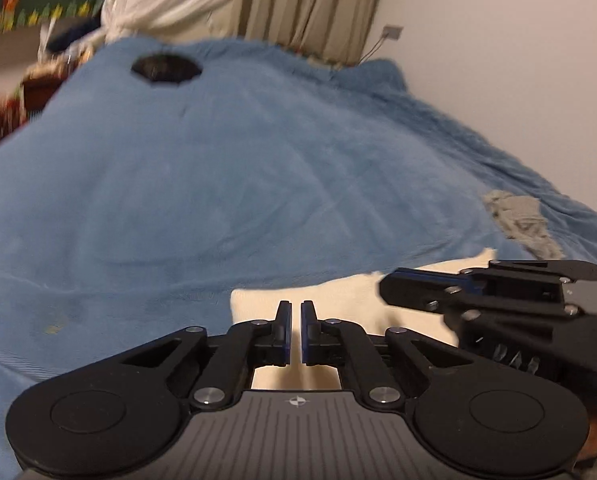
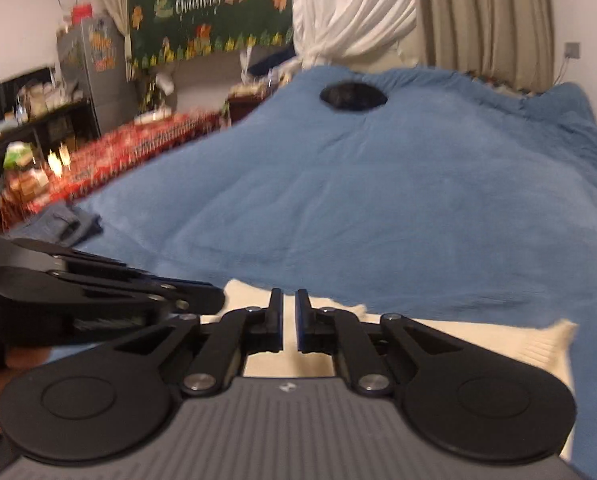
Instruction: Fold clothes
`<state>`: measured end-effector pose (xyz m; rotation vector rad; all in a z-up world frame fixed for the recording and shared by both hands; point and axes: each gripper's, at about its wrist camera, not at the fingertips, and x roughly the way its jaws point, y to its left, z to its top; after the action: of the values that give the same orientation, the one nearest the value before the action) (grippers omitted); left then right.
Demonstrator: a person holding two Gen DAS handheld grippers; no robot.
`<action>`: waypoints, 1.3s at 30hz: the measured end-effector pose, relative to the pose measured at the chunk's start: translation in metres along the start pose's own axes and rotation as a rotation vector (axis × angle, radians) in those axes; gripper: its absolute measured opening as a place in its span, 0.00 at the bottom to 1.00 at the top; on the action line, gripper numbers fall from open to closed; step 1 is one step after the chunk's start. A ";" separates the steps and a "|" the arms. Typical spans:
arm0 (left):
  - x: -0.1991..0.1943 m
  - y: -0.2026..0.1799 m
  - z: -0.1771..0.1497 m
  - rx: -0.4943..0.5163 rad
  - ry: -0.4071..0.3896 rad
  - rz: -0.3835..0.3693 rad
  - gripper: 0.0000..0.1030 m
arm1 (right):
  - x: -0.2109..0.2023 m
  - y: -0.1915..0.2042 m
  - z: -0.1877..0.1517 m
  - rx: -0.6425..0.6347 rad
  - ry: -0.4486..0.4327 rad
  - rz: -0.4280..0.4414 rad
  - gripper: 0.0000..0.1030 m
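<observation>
A cream garment (image 1: 338, 300) lies on the blue blanket (image 1: 238, 180) at the near edge of the bed. My left gripper (image 1: 295, 308) has its jaws almost together at the garment's far edge, pinching the cream cloth that shows in the thin gap. Just to its right, my right gripper (image 1: 388, 292) appears side-on. In the right wrist view, the right gripper (image 2: 289, 300) is likewise nearly shut on the cream garment (image 2: 478, 336), with the left gripper (image 2: 214, 300) close at its left. How much cloth each pad holds is hidden.
A crumpled grey garment (image 1: 518, 220) lies at the blanket's right side. A dark round object (image 2: 354, 96) sits far back on the bed. Folded denim (image 2: 62, 224) rests at the left edge, beside a red patterned table (image 2: 138, 144). Curtains and a wall stand behind.
</observation>
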<state>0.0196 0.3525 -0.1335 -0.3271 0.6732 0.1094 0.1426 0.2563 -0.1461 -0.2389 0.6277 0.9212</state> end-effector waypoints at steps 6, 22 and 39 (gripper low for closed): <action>0.024 0.007 -0.015 -0.005 0.036 0.062 0.03 | 0.038 -0.027 -0.017 0.026 0.078 -0.016 0.00; 0.050 0.017 -0.011 -0.055 0.022 0.104 0.03 | 0.041 -0.045 -0.015 0.082 0.090 -0.013 0.00; -0.012 0.007 -0.044 -0.135 0.029 -0.022 0.03 | -0.040 -0.042 -0.063 0.049 0.087 -0.024 0.00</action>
<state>-0.0172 0.3445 -0.1600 -0.4669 0.6920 0.1295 0.1330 0.1769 -0.1753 -0.2434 0.7251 0.8746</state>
